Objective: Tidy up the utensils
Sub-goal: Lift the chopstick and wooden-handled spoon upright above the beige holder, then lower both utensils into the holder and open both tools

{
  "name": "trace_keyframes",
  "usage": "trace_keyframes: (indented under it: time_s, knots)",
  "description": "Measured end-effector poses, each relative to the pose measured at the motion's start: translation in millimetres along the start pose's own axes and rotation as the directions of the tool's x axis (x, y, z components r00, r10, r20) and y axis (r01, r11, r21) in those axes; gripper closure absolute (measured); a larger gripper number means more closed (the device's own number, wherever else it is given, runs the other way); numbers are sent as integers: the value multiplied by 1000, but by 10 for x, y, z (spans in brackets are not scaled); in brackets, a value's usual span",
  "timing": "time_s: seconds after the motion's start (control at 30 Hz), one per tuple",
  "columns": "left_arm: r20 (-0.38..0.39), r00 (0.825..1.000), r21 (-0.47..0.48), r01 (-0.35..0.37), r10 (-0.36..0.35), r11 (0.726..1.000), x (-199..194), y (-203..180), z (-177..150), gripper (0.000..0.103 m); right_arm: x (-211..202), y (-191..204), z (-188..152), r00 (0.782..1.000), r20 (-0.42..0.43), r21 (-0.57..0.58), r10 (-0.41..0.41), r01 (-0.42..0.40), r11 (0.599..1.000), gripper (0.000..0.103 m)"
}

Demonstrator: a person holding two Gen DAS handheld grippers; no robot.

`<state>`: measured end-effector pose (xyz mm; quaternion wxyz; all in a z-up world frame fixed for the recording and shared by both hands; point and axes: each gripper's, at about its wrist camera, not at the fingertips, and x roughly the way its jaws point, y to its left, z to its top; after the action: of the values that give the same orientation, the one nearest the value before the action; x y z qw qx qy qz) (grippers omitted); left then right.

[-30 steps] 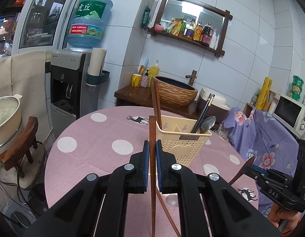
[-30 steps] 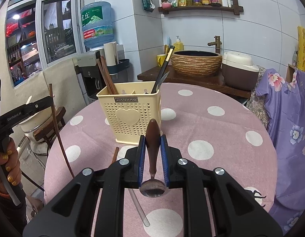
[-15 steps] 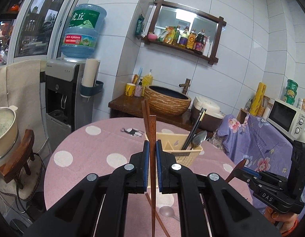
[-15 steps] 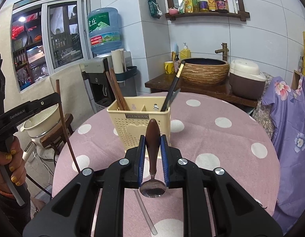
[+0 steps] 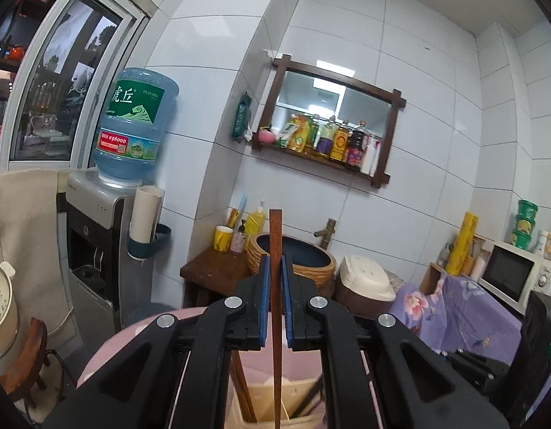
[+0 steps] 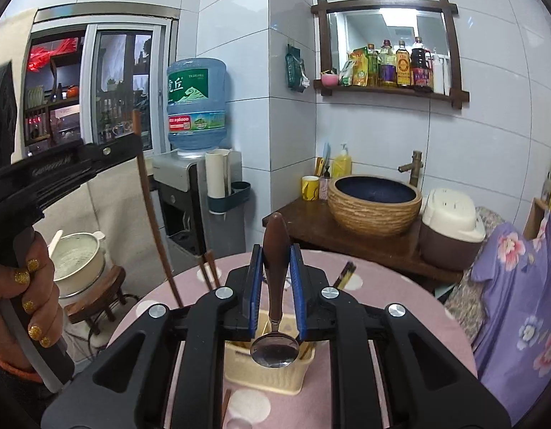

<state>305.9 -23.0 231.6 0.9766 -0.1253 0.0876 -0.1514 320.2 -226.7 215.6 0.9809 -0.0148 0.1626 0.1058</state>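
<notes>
While both hands are up above the table, each set of tongs has something clamped in it. Left tongs are pinched tight on a single dark wooden chopstick, which stands pretty much upright between the blue pads; its squared top sticks up past the tips and the rest runs straight down through the gap toward the cream plastic utensil caddy directly underneath. You can also see more brown chopsticks leaning in the caddy's left side, just beside the held one.

Right tongs are closed on a spoon: the pads grip the brown wooden handle, the rounded handle end pokes up above the tips, and the shiny metal bowl hangs down at the bottom, facing the camera. That bowl sits right over the caddy's open top in the right wrist view, though I can't tell whether it's touching the rim or hanging clear of it. A dark-handled utensil pokes out to the right behind the tongs, and a pair of chopstick ends shows to the left.

Over on the left of that same view, a hand with gold glitter nails holds the other tool, chopstick hanging down out of it.
</notes>
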Motion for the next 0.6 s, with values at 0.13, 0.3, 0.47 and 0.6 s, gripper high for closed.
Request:
trace_keyframes:
  time_s: [0.13,0.3,0.47,0.6]
  knots:
    - [9,999,16,-45,45,999,289,-12,-108,95,272,-6,-25,1000,1,3,-25,25,1000,87]
    - [-23,998,18,-60,60,998,461,52,-414,95,550,-32,-263,998,-42,12,-40,40,999,87]
    - [-66,995,17,-70,71,997,497,132,-693,95,690,-1,-538,996,-81,11,-27,28,1000,87]
    - [-111,991,50,-75,80,996,515,140,-911,95,759,40,-700,994,-102,-3,-28,28,1000,87]
